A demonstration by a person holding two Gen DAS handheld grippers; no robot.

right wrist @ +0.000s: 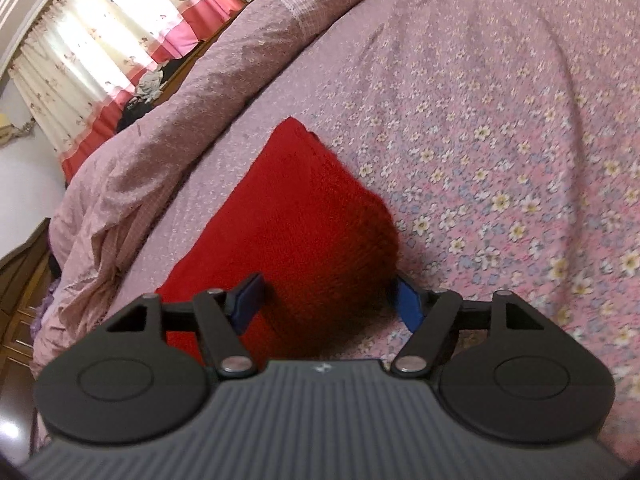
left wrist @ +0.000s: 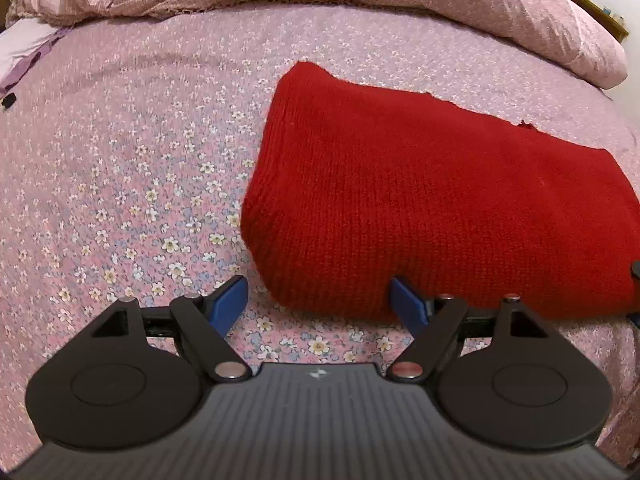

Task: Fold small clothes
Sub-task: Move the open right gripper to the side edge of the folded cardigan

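A folded red knit garment lies flat on the flowered pink bedsheet, right of centre in the left wrist view. My left gripper is open at its near left corner. One blue fingertip rests against the knit and the other stands clear on the sheet. In the right wrist view the red garment runs away from the camera. My right gripper is open astride its near end. Its left fingertip is over the knit and the right one is at the edge, with no pinch on the cloth.
A rumpled pink duvet is heaped along the far side of the bed and shows as a duvet roll beside the garment. Bedsheet spreads to the right. A curtained window and wooden drawers are beyond the bed.
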